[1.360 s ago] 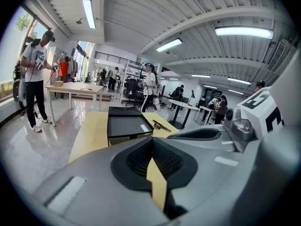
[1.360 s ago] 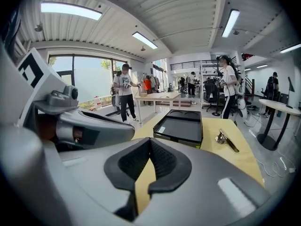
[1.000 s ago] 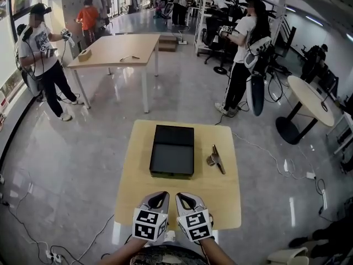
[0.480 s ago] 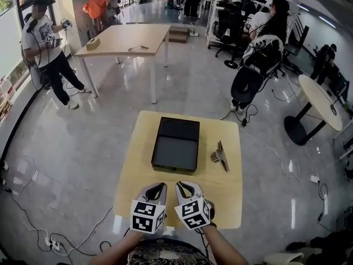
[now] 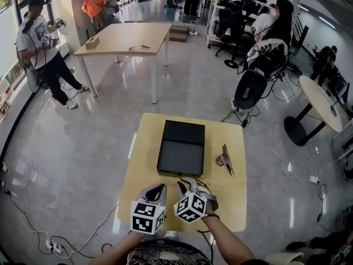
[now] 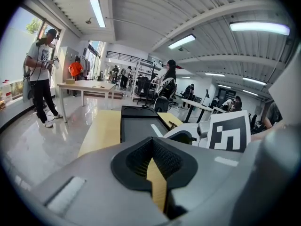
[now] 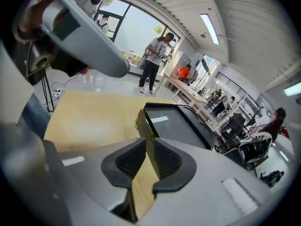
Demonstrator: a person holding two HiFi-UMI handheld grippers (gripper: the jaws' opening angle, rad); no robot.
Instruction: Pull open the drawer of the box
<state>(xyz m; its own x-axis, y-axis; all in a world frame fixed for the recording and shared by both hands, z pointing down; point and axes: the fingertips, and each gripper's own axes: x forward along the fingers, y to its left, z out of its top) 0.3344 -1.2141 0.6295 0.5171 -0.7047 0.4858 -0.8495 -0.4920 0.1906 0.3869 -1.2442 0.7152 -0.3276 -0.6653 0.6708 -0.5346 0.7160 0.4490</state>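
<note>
A flat black box (image 5: 181, 148) lies in the middle of a small wooden table (image 5: 143, 164), its short front face toward me; no drawer stands out from it. My left gripper (image 5: 157, 191) hovers over the table's near part, a hand's width short of the box, jaws shut on nothing. Just right of it, my right gripper (image 5: 186, 185) is turned leftward, its tips close to the box's front edge, jaws shut and empty. The box (image 6: 138, 125) fills the middle of the left gripper view beyond the left gripper (image 6: 151, 144). Beyond the right gripper (image 7: 146, 147), the box (image 7: 176, 125) shows its near corner.
A metal clip-like tool (image 5: 225, 159) lies on the table right of the box. Round the table is glossy floor with cables (image 5: 33, 225). Farther off stand a long wooden table (image 5: 124, 38), a round table (image 5: 317, 101), and people (image 5: 39, 43).
My right gripper has moved forward toward the box's front edge and turned leftward. The left gripper has stayed near the table's front. The head view has shifted slightly.
</note>
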